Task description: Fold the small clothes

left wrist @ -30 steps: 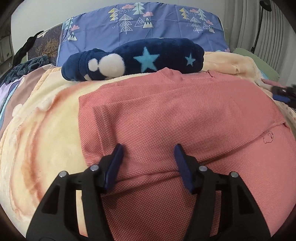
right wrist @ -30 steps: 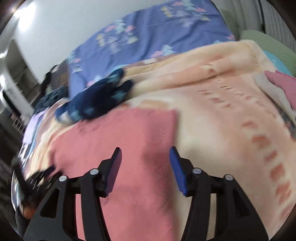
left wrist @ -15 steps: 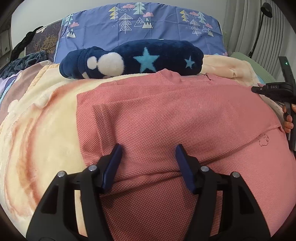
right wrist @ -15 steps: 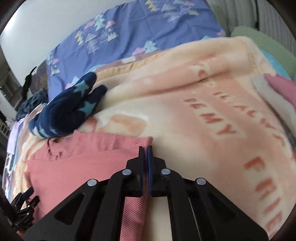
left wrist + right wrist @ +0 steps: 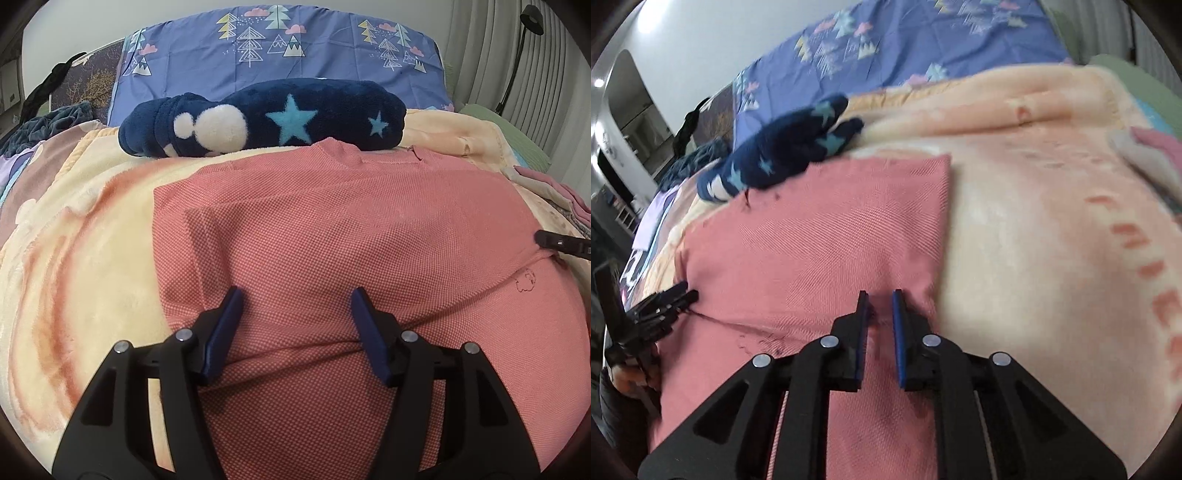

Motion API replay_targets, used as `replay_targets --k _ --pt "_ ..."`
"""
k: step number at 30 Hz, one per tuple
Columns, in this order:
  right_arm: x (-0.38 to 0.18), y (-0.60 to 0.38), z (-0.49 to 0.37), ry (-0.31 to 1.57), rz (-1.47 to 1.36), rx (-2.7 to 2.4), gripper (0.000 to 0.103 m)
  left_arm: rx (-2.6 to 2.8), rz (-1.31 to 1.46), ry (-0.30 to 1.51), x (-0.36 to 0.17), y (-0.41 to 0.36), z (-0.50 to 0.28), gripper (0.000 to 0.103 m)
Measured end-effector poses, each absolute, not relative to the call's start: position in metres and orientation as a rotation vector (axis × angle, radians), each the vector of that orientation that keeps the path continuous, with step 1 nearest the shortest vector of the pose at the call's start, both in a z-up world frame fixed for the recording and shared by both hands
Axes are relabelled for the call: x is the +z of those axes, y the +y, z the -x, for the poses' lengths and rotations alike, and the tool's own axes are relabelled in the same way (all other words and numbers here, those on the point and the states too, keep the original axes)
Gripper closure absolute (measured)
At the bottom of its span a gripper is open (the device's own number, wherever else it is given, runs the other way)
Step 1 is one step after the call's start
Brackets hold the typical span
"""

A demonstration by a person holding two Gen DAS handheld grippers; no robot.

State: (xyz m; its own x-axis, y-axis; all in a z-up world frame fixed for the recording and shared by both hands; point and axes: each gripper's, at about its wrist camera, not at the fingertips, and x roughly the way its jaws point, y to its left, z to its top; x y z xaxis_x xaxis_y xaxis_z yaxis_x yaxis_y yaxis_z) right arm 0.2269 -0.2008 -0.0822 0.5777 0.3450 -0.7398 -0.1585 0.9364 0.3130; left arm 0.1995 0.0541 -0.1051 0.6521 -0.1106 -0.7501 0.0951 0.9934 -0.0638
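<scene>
From where I sit, the salmon-pink shirt [image 5: 332,236] lies flat on the peach fleece blanket [image 5: 92,266] that covers the bed, spread broadly across my left wrist view. Its neckline points away from me, toward the rolled navy star blanket [image 5: 266,118] that touches the collar edge, so the garment's long axis runs from my grippers up to that roll; I can see a crease running crosswise near the bottom and a small embroidered outline low on the right. My left gripper [image 5: 295,325] hangs over the lower part of the shirt with its blue pads spread wide, holding nothing. My right gripper [image 5: 879,325] sits at the shirt's right-hand edge [image 5: 849,229] with its pads only a narrow gap apart; pink fabric shows between them, but I cannot tell whether it is actually pinched, as the picture is smeared there. In the left view its black tip appears at the shirt's right side [image 5: 561,245]. Behind the roll stands a blue pillow printed with trees and mountains [image 5: 280,55]; pale pleated curtains [image 5: 498,55] and a black lamp stand to the right, and dark clothing is heaped at the far left.
</scene>
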Motion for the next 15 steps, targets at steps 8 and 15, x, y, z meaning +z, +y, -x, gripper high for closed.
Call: replay_targets --k 8,15 --pt "-0.078 -0.23 -0.158 0.919 -0.211 0.304 0.083 -0.152 0.014 0.799 -0.071 0.051 -0.14 0.032" --pt "-0.091 -0.245 -0.109 0.948 -0.312 0.397 0.074 -0.151 -0.124 0.81 -0.064 0.046 -0.079 0.027"
